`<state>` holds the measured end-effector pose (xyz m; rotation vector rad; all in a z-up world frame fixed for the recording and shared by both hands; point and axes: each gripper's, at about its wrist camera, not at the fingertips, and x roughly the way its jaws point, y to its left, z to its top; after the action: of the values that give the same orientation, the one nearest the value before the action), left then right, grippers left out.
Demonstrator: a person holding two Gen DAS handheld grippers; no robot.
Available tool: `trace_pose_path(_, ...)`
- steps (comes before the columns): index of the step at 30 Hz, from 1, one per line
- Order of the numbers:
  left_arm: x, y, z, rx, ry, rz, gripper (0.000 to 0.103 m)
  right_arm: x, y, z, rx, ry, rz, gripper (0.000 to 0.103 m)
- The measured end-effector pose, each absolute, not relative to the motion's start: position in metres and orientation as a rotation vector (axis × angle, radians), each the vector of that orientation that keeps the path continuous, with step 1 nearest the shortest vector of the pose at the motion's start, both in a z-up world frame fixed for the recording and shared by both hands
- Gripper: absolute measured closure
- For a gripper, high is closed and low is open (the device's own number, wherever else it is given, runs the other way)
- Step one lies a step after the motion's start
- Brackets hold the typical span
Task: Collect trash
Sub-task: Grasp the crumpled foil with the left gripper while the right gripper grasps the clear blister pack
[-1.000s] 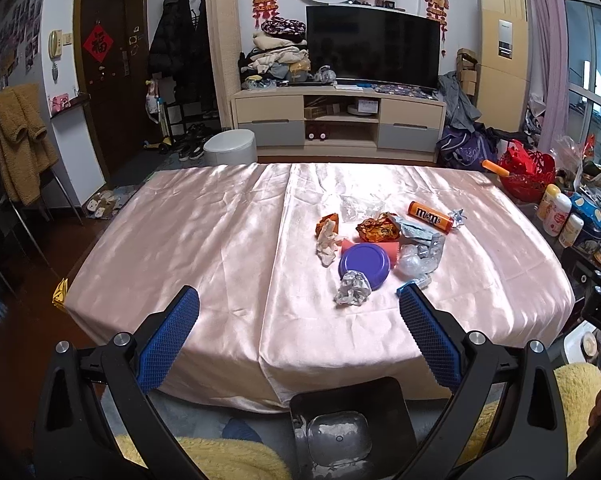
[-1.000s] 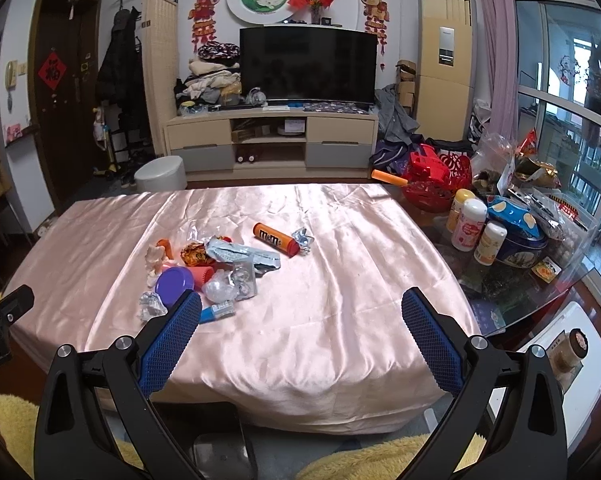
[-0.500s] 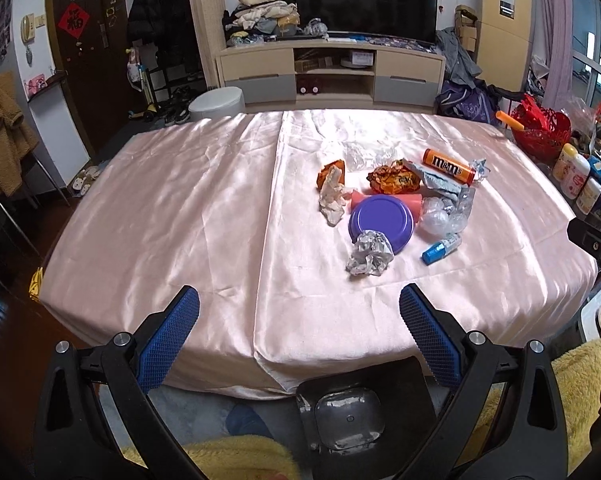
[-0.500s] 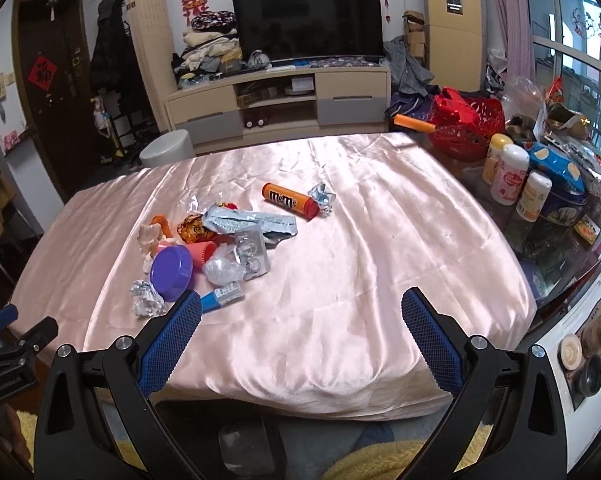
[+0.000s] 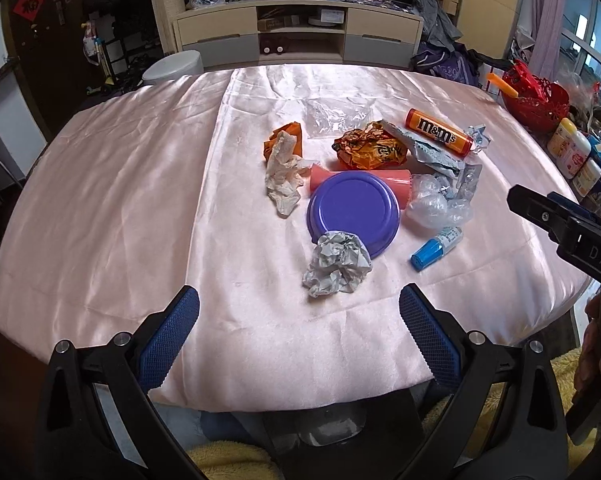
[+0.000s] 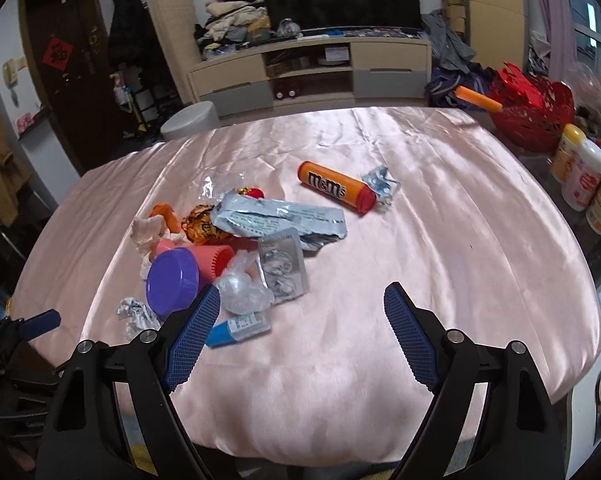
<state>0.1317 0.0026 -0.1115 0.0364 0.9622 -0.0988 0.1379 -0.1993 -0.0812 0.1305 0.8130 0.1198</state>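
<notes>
Both claws hang over the near edge of the desk (image 5: pixel 100 208), which is covered in pink satin cloth, and each has its blue pads spread wide apart with nothing between them. The left claw (image 5: pixel 299 312) faces the pile of trash almost head-on. The crumpled foil ball (image 5: pixel 336 266) lies just ahead of it, a little to the right of the midline between the pads, and is the nearest piece. Directly behind the ball, touching it, is the purple lid (image 5: pixel 352 213); a pink cup (image 5: pixel 396 184) lies on its side behind the lid.

The right claw (image 6: pixel 302 314) sees the same heap off to its left. The small blue-capped tube (image 6: pixel 236 330) lies beside its left pad, partly hidden by it, with its long axis running roughly across the claw's line of reach. The candy tube (image 6: pixel 334 191) lies farther out, slanting across the cloth, with a flat silver wrapper (image 6: pixel 276 219) between it and the heap.

Nothing appears collected yet. Judging by position, the left claw is better lined up on the foil ball, needing mainly a short forward reach, while the right would have to swing left.
</notes>
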Motion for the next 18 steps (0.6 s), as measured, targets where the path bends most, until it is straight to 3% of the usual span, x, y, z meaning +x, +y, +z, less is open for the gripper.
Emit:
trace_pose_path(6,0.159,-0.007,-0.126,0.026,0.987,-0.115,0.010,0.169,-0.188,-0.093,0.076,0.852,0.134,0.019)
trace_pose_path(8,0.165,-0.010,-0.131,0.020,0.999,-0.127,0.017,0.178,-0.189,-0.096,0.085,0.859,0.156,0.020)
trace_pose_path(12,0.174,-0.012,-0.141,0.006,1.021,-0.164,0.032,0.189,-0.190,-0.101,0.092,0.869,0.149,0.041)
trace_pose_path(14,0.177,-0.013,-0.144,-0.010,1.031,-0.179,0.048,0.195,-0.191,-0.105,0.094,0.892,0.155,0.049)
trace_pose_path(18,0.181,-0.014,-0.145,-0.021,1.038,-0.196,0.067,0.199,-0.190,-0.114,0.117,0.921,0.194,0.073)
